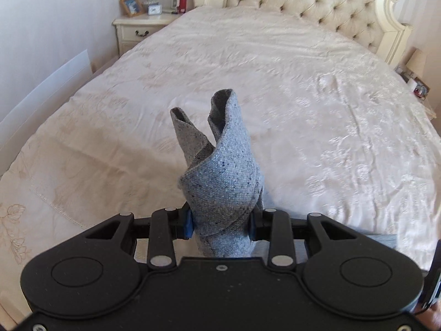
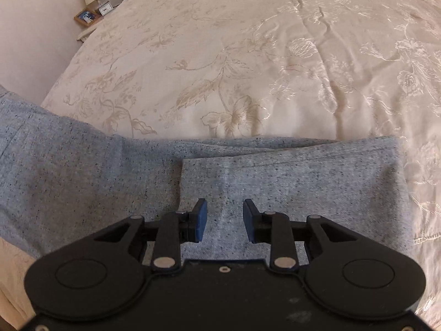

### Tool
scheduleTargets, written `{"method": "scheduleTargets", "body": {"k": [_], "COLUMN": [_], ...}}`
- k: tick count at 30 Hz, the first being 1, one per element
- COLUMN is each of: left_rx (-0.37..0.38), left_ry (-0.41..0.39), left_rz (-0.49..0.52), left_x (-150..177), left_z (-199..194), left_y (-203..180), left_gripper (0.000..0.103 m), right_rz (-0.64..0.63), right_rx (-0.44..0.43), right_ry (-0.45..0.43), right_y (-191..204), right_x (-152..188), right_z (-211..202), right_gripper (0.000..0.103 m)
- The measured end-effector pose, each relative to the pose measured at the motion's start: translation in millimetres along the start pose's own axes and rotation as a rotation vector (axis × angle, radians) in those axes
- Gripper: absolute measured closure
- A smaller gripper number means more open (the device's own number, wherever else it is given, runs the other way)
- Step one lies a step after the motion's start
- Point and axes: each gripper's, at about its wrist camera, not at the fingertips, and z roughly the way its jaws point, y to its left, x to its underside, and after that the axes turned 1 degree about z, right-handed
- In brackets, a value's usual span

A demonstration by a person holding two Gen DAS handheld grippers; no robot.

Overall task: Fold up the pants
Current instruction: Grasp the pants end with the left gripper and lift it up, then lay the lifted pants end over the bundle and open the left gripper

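While pants (image 1: 223, 193) are clamped by the left gripper (image 1: 220, 224) over the bed (image 1: 303, 88), the right gripper (image 2: 224, 220) is held agape above them; a nightstand (image 1: 135, 27) is seen beyond.

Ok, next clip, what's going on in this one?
A person with a handheld gripper in each hand is folding grey pants on a bed with a cream embroidered bedspread. The left gripper is shut on a bunched end of the fabric and holds it up off the bed. The right gripper is open and hangs just above the part of the pants that lies flat, where one layer is already folded over another. The fold is underway, not finished.
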Motion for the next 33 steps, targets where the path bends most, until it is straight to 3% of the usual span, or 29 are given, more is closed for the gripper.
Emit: {"method": "scheduleTargets", "body": {"k": [6, 11, 18, 21, 26, 30, 33], "left_rx": [0.089, 0.142, 0.112, 0.119, 0.210, 0.199, 0.134], "left_ry": [-0.022, 0.059, 0.232, 0.261, 0.290, 0.231, 0.186], "left_rz": [0.090, 0.185, 0.391, 0.418, 0.399, 0.402, 0.392], "left_x": [14, 51, 112, 122, 120, 117, 111], "left_z": [-3, 36, 98, 99, 83, 66, 61], "left_y": [-82, -160, -246, -254, -252, -247, -231], "left_gripper": [0.060, 0.060, 0.057, 0.056, 0.056, 0.056, 0.056], "right_rz": [0.045, 0.094, 0.114, 0.128, 0.155, 0.160, 0.174], "right_rx": [-0.064, -0.094, -0.054, -0.055, -0.098, -0.121, -0.130], "right_ry": [-0.003, 0.025, 0.060, 0.077, 0.095, 0.099, 0.096], "right_y": [-37, -72, -125, -143, -154, -158, -163], "right_x": [6, 9, 18, 21, 20, 16, 12], "right_z": [-25, -29, -32, -33, -29, -26, -28], "right_gripper": [0.071, 0.071, 0.070, 0.070, 0.070, 0.070, 0.070]}}
